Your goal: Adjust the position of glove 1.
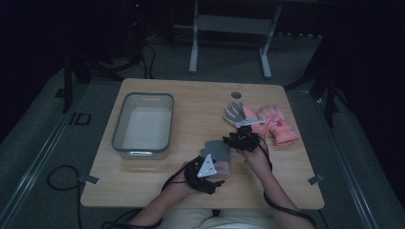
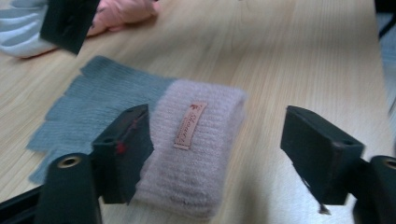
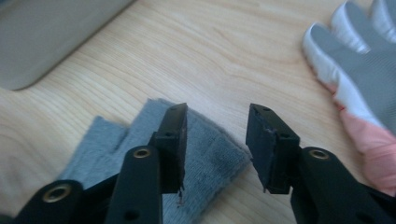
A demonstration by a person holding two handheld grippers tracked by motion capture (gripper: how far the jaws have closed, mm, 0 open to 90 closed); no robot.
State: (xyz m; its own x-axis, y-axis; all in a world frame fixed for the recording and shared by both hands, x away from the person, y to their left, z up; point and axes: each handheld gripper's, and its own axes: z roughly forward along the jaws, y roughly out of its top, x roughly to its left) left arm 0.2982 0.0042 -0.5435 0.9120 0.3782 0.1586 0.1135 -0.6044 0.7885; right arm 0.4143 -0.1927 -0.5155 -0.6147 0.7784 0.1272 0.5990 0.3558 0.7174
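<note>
A knit fingerless glove [image 1: 218, 153], grey at the finger end with a fuzzy pink-grey cuff and a small tan label, lies flat near the table's front middle. In the left gripper view the glove's cuff [image 2: 191, 140] lies below and between the jaws of my left gripper [image 2: 217, 149], which stand wide apart without pressing on it. My right gripper [image 3: 217, 140] hovers open over the grey finger end [image 3: 210, 154], with nothing gripped. In the high view the left gripper [image 1: 216, 175] is at the cuff end and the right gripper [image 1: 231, 142] at the finger end.
A grey plastic bin [image 1: 143, 95] stands on the left half of the wooden table [image 1: 191, 95]. Behind the right gripper lie a grey-and-white work glove [image 1: 235, 113] and a pink glove [image 1: 279, 126]. Cables trail off the front edge.
</note>
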